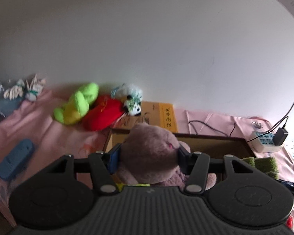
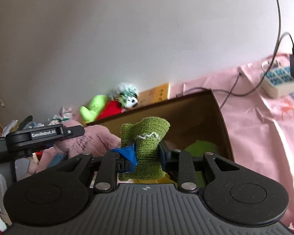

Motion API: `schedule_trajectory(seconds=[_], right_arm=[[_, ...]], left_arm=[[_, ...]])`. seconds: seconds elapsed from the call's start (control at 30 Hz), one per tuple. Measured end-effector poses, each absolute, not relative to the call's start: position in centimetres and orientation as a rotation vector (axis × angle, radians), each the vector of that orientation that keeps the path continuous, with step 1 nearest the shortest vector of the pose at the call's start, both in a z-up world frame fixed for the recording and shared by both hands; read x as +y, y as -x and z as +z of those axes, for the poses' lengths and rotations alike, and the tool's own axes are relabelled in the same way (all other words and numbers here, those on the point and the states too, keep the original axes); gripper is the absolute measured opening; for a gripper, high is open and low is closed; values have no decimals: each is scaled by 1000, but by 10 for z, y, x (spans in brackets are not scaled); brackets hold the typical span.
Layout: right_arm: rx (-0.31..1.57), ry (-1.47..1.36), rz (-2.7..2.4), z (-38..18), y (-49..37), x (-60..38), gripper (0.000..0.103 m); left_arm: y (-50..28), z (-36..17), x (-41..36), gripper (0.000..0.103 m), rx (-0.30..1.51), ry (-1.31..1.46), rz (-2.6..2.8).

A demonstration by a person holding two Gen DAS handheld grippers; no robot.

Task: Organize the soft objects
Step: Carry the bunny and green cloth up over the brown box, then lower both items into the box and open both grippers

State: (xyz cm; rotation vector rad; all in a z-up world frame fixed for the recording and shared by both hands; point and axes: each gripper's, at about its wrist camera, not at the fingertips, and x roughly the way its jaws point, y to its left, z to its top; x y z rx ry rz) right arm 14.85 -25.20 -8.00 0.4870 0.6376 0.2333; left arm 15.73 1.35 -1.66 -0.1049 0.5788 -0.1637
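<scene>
My left gripper is shut on a mauve plush toy and holds it over the near left part of an open cardboard box. My right gripper is shut on a green knitted cloth and holds it above the same box. The plush also shows in the right wrist view, with the left gripper's body beside it. A lime green plush, a red plush and a small black-and-white plush lie by the wall on the pink cloth.
A blue flat object lies on the pink cloth at left. White bundled socks sit at the far left. A white power strip with a black plug and cables sits right of the box. Green items lie inside the box.
</scene>
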Motion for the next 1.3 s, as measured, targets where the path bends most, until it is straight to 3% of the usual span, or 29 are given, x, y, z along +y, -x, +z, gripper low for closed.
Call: schedule_trajectory(seconds=[0.2, 0.23, 0.4, 1.3], right_arm=[[661, -509, 211, -97, -158, -251, 14], [651, -521, 211, -98, -157, -252, 14], [615, -560, 186, -100, -152, -257, 16], [667, -504, 196, -59, -103, -243, 20]], left_arm=[[-175, -43, 13, 59, 644, 112, -131], [-178, -48, 12, 66, 655, 99, -117], [-179, -58, 14, 73, 701, 106, -133], [-101, -16, 13, 78, 698, 71, -43]])
